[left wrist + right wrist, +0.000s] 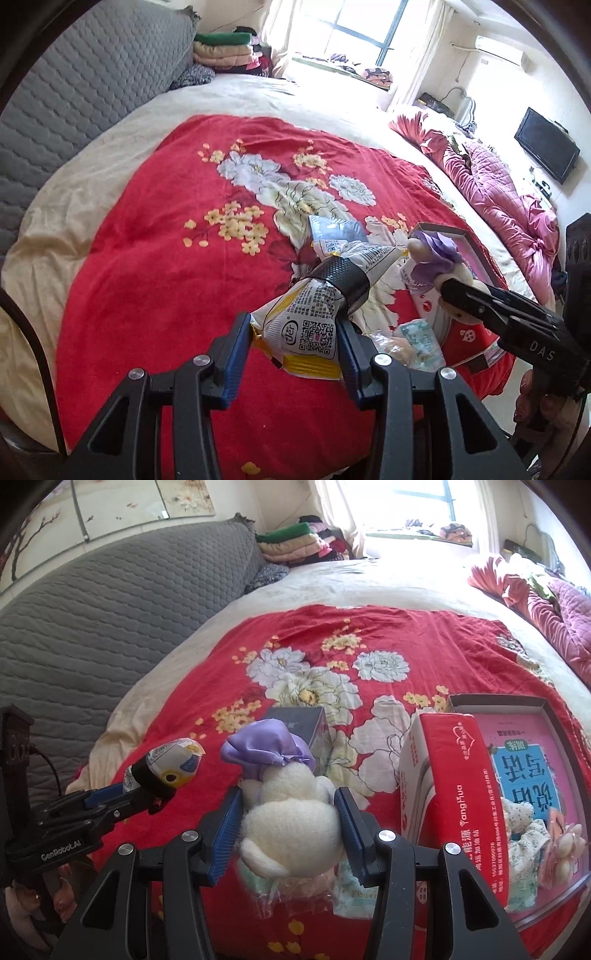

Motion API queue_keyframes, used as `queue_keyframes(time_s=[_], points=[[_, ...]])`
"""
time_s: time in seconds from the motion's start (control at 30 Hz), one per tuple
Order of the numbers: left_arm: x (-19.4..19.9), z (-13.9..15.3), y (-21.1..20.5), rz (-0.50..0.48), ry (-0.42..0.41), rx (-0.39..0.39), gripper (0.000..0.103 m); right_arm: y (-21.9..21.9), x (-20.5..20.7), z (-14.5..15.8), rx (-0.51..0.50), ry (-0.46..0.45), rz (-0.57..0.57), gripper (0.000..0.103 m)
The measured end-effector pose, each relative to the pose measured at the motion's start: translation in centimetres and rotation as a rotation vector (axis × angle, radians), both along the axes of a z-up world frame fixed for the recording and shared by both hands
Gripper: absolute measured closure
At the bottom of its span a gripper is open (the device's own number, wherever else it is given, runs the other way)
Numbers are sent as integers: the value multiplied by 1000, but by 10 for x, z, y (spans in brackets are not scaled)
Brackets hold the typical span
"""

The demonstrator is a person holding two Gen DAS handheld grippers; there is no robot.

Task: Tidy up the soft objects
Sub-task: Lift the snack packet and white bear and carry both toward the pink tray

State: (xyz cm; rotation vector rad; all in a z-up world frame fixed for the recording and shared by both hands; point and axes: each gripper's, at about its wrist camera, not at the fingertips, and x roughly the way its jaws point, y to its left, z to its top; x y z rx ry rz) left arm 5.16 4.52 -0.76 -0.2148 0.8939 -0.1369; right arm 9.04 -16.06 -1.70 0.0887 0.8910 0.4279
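Note:
My left gripper is shut on a white and yellow snack packet wrapped with a black band, held above the red floral blanket. It also shows in the right wrist view at the left. My right gripper is shut on a white plush toy with a purple cloth cap. The toy also shows in the left wrist view, to the right of the packet. A small tissue pack and a clear wrapped item lie under the toy.
A red box stands against an open shallow box with a pink book at the right. A dark box lies behind the toy. A grey quilted headboard is at the left, pink bedding at the right.

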Motion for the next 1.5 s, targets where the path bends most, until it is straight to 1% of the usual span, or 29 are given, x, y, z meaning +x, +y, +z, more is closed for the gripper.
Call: queue_keyframes(time_s=[0.27,0.4,0.5,0.77,1.0,1.17,1.33,1.5], points=[[-11,25,-17,-25,-34,18,59,-10,-13,23,16,-43,-16,51],[-13,32,-28,-37,-39,34,59,-19,-18,31,23,-54,-31,51],[-12,36,-34,-33,-36,61,59,-25,-22,38,26,-66,-46,51],[-12,54,-48,-44,-65,81,59,-46,-29,57,42,-103,-88,51],[-8,64,-67,-59,-79,97,59,-68,-36,72,13,-154,-149,50],[-6,70,-80,-74,-83,101,59,-83,-41,79,-2,-179,-186,50],[-5,76,-95,-97,-89,113,59,-97,-44,82,6,-185,-213,50],[-4,79,-114,-125,-95,124,59,-107,-47,83,-10,-195,-237,50]])
